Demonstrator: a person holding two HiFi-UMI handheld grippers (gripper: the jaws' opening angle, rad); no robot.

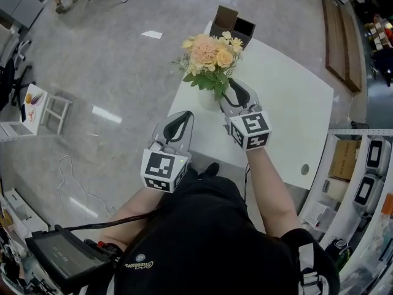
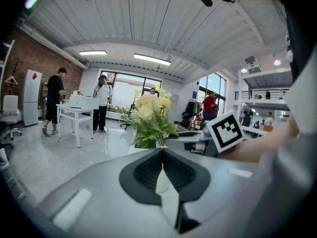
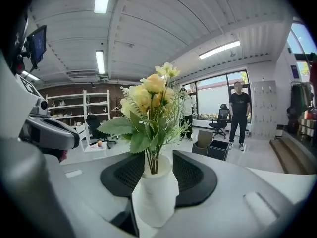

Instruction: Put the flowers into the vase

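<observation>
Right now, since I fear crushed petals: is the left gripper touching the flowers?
Apart. The head view shows bare table between the left gripper and the flowers.

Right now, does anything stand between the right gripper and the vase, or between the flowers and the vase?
Nothing visible does. The flowers already stand in the vase, stems down its neck. The vase sits on the table between the open jaws of the right gripper, with nothing else between them.
</observation>
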